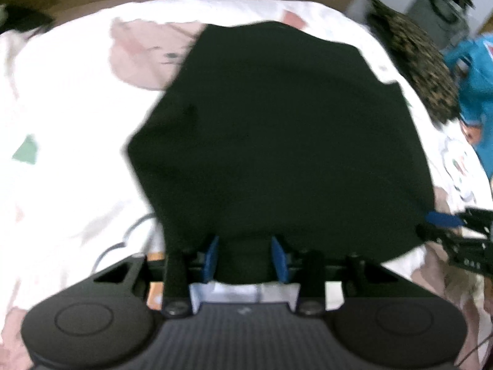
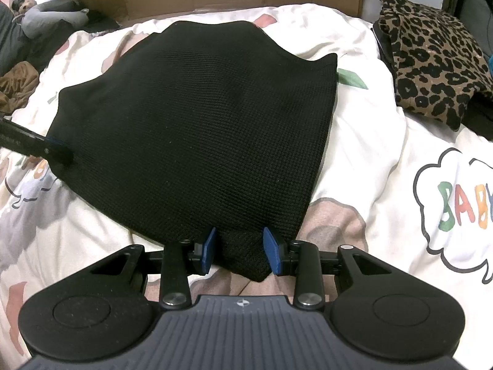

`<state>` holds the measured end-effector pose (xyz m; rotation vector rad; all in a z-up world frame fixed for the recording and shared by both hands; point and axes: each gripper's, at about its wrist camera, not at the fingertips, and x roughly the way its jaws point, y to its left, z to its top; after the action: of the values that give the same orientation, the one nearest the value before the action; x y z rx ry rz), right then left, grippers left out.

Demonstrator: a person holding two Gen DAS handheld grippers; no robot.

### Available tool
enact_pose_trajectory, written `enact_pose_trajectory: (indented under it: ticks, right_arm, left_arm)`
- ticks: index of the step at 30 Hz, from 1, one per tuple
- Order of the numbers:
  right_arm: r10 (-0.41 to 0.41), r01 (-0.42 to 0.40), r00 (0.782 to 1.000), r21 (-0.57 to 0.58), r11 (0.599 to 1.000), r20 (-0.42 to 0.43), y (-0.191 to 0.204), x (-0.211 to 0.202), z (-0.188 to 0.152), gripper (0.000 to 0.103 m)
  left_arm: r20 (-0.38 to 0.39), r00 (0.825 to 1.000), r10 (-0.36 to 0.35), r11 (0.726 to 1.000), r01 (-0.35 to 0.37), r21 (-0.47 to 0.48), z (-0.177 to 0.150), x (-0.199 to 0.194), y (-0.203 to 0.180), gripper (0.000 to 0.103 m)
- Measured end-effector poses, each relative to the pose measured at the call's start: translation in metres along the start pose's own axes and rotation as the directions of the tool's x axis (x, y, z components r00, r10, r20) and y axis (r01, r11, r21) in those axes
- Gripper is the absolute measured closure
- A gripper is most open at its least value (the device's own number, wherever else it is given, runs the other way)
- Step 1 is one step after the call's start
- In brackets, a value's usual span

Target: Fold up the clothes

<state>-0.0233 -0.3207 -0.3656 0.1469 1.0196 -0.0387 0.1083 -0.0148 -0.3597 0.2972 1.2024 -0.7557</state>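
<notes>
Both jaws stand apart: the left gripper [image 1: 245, 257] and right gripper [image 2: 240, 254] each straddle a near corner of the black knit garment [image 2: 197, 129] without clamping it. Garment lies spread flat on the white cartoon-print bedcover [image 2: 385, 166], near edge toward the grippers. Leopard-print cloth [image 2: 431, 61] sits at the bedcover's far right, apart from the garment.

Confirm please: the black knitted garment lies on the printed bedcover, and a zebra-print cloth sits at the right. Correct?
Not quite. The cloth at the right is leopard-print, not zebra-print, as the right wrist view shows. The black knitted garment does lie on the printed bedcover.
</notes>
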Motion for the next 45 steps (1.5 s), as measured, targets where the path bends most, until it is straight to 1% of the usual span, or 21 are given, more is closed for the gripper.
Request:
enact_pose_trajectory:
  ticks: [3, 11, 14, 19, 23, 27, 30, 32, 33, 34, 37, 41, 45]
  right_arm:
    - [-0.001, 0.001, 1.000, 0.000, 1.000, 0.002, 0.000, 0.000, 0.000, 0.063]
    - [-0.006, 0.006, 1.000, -0.003, 1.000, -0.004, 0.001, 0.000, 0.001, 0.063]
    - [-0.008, 0.008, 1.000, -0.003, 1.000, -0.005, 0.002, 0.000, 0.001, 0.063]
    - [-0.006, 0.006, 1.000, -0.001, 1.000, -0.008, 0.002, 0.000, 0.001, 0.063]
    - [-0.007, 0.007, 1.000, 0.005, 1.000, -0.010, 0.002, 0.000, 0.002, 0.062]
    - [-0.009, 0.009, 1.000, 0.011, 1.000, -0.010, 0.003, -0.002, 0.003, 0.062]
    - [-0.010, 0.010, 1.000, 0.019, 1.000, -0.008, 0.003, -0.005, 0.005, 0.062]
    - [-0.011, 0.011, 1.000, 0.023, 1.000, 0.001, 0.003, -0.009, 0.006, 0.062]
    - [-0.011, 0.011, 1.000, 0.023, 1.000, 0.008, 0.004, -0.012, 0.008, 0.062]
    - [-0.012, 0.012, 1.000, 0.024, 1.000, 0.015, 0.004, -0.014, 0.009, 0.062]
    - [-0.008, 0.005, 0.998, 0.035, 0.999, 0.069, 0.004, -0.028, 0.011, 0.062]
    - [0.048, -0.061, 0.991, 0.104, 0.993, 0.124, -0.002, -0.043, 0.011, 0.062]
    - [0.126, -0.154, 0.982, 0.209, 0.966, 0.138, -0.011, -0.051, 0.007, 0.062]
  left_arm:
    - [0.013, 0.999, 0.040, 0.997, -0.039, -0.064, -0.003, -0.006, 0.021, 0.062]
    - [0.050, 0.995, 0.090, 0.979, -0.079, -0.189, -0.014, -0.029, 0.059, 0.063]
    - [0.069, 0.994, 0.084, 0.981, -0.071, -0.182, -0.012, -0.033, 0.054, 0.063]
    - [0.081, 0.996, 0.037, 0.993, -0.027, -0.113, -0.006, -0.031, 0.031, 0.063]
    - [0.064, 0.998, 0.000, 0.997, 0.005, -0.080, -0.006, -0.014, 0.013, 0.063]
    - [0.038, 0.999, 0.001, 0.998, 0.001, -0.062, -0.007, 0.000, 0.007, 0.063]
    - [0.021, 1.000, 0.009, 0.997, -0.007, -0.077, -0.011, 0.002, 0.012, 0.063]
    - [0.005, 1.000, 0.003, 0.994, -0.002, -0.109, -0.012, 0.004, 0.018, 0.063]
    - [0.008, 1.000, 0.003, 0.993, -0.002, -0.117, -0.013, 0.003, 0.020, 0.064]
    - [0.010, 1.000, 0.004, 0.992, -0.003, -0.124, -0.013, 0.002, 0.022, 0.068]
    - [0.028, 1.000, 0.007, 0.991, -0.003, -0.132, -0.014, -0.005, 0.025, 0.069]
    - [0.027, 1.000, 0.012, 0.986, -0.007, -0.166, -0.017, -0.013, 0.032, 0.067]
    - [0.023, 1.000, 0.014, 0.979, -0.009, -0.204, -0.022, -0.015, 0.039, 0.066]
